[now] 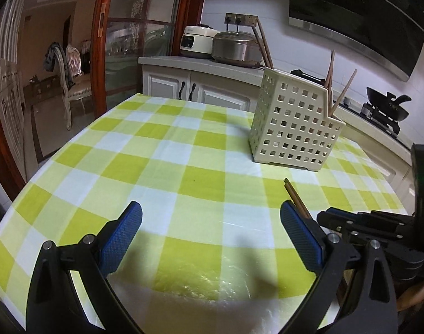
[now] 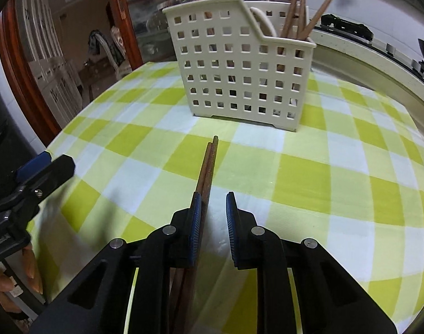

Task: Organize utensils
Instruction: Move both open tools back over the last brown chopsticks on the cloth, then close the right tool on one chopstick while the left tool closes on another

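Observation:
A pair of dark brown chopsticks [image 2: 209, 164] lies on the green checked tablecloth [image 2: 303, 172], tips pointing at the cream perforated utensil holder [image 2: 234, 64]. My right gripper [image 2: 213, 197] straddles their near end: they rest against its left pad, and a gap separates them from the right pad. Several light wooden chopsticks [image 2: 298, 8] stand in the holder's low compartment. My left gripper [image 1: 211, 208] hovers wide open over bare cloth, nothing between its fingers. In the left wrist view the brown chopsticks [image 1: 294, 194] show just beyond its right finger, with the holder [image 1: 292, 128] behind.
The kitchen counter behind the table carries a white cooker [image 1: 196, 41] and a steel pot [image 1: 234, 47]. A black wok [image 1: 387, 105] sits on the stove at right. The table edge curves away at left toward a glass door [image 1: 134, 41]. A person's fingers [image 2: 31, 272] hold the left tool.

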`<action>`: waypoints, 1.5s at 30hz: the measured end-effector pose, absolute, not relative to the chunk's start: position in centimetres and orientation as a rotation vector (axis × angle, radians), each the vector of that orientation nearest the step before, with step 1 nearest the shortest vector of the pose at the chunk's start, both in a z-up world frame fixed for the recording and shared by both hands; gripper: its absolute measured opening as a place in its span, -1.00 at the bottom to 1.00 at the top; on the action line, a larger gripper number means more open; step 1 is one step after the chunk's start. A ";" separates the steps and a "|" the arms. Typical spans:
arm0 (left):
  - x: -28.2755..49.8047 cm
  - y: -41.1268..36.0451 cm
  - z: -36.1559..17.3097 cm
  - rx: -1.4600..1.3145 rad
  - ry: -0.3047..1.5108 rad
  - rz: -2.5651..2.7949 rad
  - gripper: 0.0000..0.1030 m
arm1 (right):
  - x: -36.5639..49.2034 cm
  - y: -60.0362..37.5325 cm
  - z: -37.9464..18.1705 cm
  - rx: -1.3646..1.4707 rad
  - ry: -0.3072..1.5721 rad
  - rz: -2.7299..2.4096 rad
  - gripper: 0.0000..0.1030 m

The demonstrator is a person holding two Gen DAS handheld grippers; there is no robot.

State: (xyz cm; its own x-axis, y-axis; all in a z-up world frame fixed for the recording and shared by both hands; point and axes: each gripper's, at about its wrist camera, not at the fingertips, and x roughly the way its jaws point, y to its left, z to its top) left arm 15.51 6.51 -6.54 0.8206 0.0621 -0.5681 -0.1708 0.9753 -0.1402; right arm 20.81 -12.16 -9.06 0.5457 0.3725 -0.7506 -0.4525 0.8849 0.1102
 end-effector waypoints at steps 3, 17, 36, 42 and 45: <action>15.5 6.5 -6.5 -0.187 0.596 0.124 0.87 | 21.1 -11.9 -9.4 -0.116 0.885 0.473 -0.64; 15.5 6.5 -6.6 -0.190 0.593 0.115 0.87 | 21.8 -10.6 -9.4 -0.155 0.903 0.441 -0.64; 15.8 5.4 -6.8 -0.165 0.619 0.105 0.87 | 22.1 -10.6 -9.5 -0.174 0.883 0.421 -0.88; 16.8 3.2 -7.0 -0.168 0.676 0.054 0.87 | 21.5 -14.3 -8.0 -0.085 0.838 0.391 -0.88; 18.0 1.5 -7.6 -0.156 0.736 0.024 0.87 | 21.0 -16.6 -7.5 -0.044 0.824 0.374 -0.88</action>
State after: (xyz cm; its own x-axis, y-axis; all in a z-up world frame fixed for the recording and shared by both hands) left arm 17.99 1.48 -7.57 0.7413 -0.0329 -0.6703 -0.0763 0.9882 -0.1329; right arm 21.01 -16.61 -7.52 0.6178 0.3083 -0.7234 -0.3423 0.9337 0.1056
